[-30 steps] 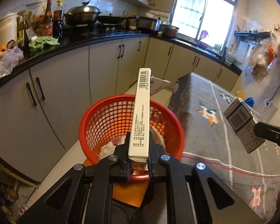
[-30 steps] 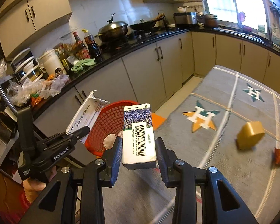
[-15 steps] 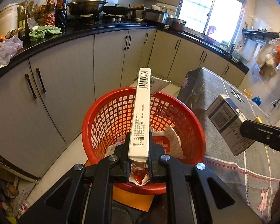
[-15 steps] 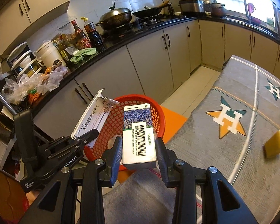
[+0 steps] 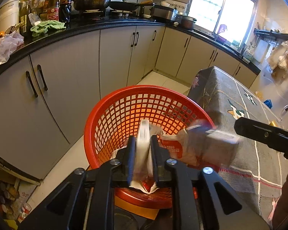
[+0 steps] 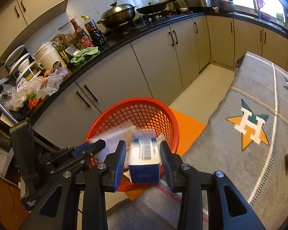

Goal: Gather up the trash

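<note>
Red mesh basket [image 5: 144,115] beneath both opening grippers: left gripper [image 5: 142,153] frees the flat carton [image 5: 143,134], right gripper [image 6: 143,155] the blue-and-white box [image 6: 144,164]; keep both centred over its rim while the jaws spread.

Ahead of the black claws [image 6: 143,157] sits a red mesh basket [image 6: 136,111]. Between them, a blue-and-white box [image 6: 144,164]; right, grey cloth [image 6: 259,153] with orange-green stars.

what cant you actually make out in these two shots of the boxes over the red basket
- Left wrist view: the flat white box between the opening left tongs is motion-blurred; print unreadable.
- Right wrist view: the blue and white box between the opening right tongs is blurred too.
- Bottom of the red basket: hidden by tongs and boxes in both views.
</note>
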### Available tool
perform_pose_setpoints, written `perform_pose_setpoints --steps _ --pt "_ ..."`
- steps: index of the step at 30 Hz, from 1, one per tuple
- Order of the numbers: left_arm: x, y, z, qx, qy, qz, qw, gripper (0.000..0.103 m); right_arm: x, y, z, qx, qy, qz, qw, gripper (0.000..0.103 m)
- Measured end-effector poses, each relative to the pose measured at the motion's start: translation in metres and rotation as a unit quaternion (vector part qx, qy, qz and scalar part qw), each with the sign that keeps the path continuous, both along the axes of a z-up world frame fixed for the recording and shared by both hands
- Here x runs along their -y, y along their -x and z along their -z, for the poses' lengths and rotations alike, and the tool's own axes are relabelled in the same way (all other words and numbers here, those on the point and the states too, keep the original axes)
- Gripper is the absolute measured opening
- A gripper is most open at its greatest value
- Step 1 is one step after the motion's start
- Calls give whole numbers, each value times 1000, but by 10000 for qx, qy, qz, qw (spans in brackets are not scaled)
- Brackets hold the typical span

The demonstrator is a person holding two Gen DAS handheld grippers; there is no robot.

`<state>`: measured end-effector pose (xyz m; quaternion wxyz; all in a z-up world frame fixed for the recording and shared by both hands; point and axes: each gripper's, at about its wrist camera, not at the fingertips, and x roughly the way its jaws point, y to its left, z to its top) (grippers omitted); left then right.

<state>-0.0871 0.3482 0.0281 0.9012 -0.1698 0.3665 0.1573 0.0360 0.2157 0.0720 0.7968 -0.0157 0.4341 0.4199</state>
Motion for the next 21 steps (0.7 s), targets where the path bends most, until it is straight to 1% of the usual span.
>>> perform_pose_setpoints --steps 1,2,4,7,10,12,15,17,18,19,20,21 --pt "0 1 -2 20 -29 -28 10000 28 1 -1 0 -17 -16 15 10000 47" --pt "1 3 -4 51 -67 -46 10000 32 4 0 -1 -22 -80 26 10000 47" --pt "4 4 -9 88 -114 -36 9999 33 12 1 -5 7 -169 69 9998 47" --pt "16 5 -20 170 -119 81 9998 33 39 3 -14 110 -269 265 9992 47" --pt "37 4 -31 253 -247 278 9990 39 74 3 -21 150 -342 557 9977 47" --pt "55 -1 -39 300 -275 496 9979 40 106 1 -25 136 -404 809 9958 47" --pt "86 -9 -50 356 -380 813 9953 42 157 -2 -31 259 -340 1282 9908 47" --pt "109 -16 -57 379 -434 1031 9930 45 196 -5 -37 412 -312 1658 9848 50" --pt "122 -21 -61 394 -462 1145 9916 46 213 -8 -38 454 -295 1825 9817 55" --pt "133 -26 -64 410 -492 1254 9900 49 233 -11 -39 500 -252 2032 9775 59" --pt "145 -31 -66 417 -525 1374 9882 53 248 -14 -38 539 -175 2184 9742 60" --pt "159 -38 -68 417 -549 1505 9862 55 267 -18 -37 602 -61 2388 9692 60"
